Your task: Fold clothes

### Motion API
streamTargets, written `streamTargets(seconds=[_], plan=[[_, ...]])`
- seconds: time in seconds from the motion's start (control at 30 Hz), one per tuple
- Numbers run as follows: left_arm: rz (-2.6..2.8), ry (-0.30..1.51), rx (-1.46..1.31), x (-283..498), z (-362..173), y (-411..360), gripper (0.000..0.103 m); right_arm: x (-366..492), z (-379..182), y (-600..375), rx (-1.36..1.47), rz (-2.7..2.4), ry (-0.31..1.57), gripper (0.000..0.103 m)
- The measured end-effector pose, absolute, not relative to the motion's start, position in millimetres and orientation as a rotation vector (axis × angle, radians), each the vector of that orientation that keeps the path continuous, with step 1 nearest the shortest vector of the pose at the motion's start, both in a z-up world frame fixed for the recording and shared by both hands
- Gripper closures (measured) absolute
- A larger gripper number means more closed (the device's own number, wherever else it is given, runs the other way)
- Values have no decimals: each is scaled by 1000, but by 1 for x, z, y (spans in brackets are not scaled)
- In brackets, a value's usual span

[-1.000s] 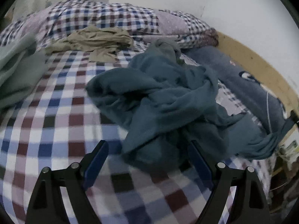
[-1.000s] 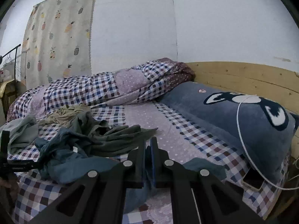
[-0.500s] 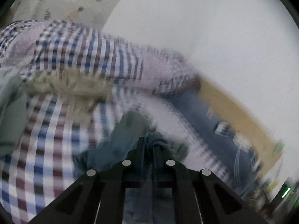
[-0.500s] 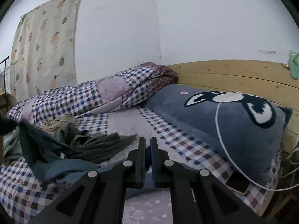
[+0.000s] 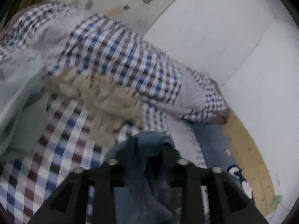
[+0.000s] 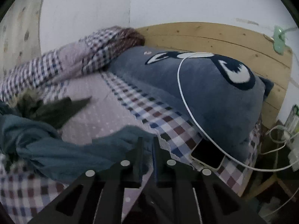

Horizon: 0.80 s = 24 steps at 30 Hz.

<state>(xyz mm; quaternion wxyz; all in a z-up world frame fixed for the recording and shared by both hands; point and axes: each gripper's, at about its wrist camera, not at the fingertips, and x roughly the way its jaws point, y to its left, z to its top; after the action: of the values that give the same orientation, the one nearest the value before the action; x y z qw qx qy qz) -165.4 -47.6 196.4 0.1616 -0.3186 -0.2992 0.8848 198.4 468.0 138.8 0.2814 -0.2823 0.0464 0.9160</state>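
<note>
A teal-blue garment (image 6: 61,149) stretches across the checked bed sheet (image 6: 160,115) in the right wrist view. My right gripper (image 6: 147,143) is shut on one end of it near the pillow. In the blurred left wrist view my left gripper (image 5: 149,149) is shut on another bunch of the same teal-blue garment (image 5: 149,160), lifted above the bed, with cloth hanging down between the arms. A dark green garment (image 6: 56,110) lies beside the teal one.
A beige garment (image 5: 101,97) and a pale green one (image 5: 20,93) lie on the bed by the rolled checked duvet (image 5: 119,54). A blue pillow (image 6: 198,93), white cable (image 6: 183,100) and phone (image 6: 207,156) sit by the wooden headboard (image 6: 224,39).
My left gripper closed on the teal garment and lifted it, its view swinging up toward the wall. My right gripper, still shut on the cloth, moved right toward the pillow, pulling the garment taut.
</note>
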Motion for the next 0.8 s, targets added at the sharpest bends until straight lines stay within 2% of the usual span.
streamTargets(seconds=[0.03,0.07,0.1,0.13,0.27,0.4,0.57,0.63,0.8], plan=[[2519,-858,-902,-159,188,-50,30,200,142,465,-735,2462,104,65],[2519,-866,-884,-151,181,-52,15,204,146,462,-695,2482,94,57],[2523,-864,-864,-141,175,-54,14,208,152,458,-651,2498,82,45],[2516,-837,-874,-132,170,-54,14,212,158,452,-604,2524,70,41],[2486,-713,-928,-92,147,-52,13,214,174,419,-514,2739,41,40],[2463,-604,-931,-24,123,-50,13,196,165,358,-616,2944,-200,41],[2432,-644,-991,41,87,-53,13,170,136,297,-797,3073,-429,41],[2414,-672,-1039,56,70,-52,12,163,123,274,-854,3100,-550,43],[2365,-602,-1074,60,59,-31,12,142,91,233,-890,3034,-806,47]])
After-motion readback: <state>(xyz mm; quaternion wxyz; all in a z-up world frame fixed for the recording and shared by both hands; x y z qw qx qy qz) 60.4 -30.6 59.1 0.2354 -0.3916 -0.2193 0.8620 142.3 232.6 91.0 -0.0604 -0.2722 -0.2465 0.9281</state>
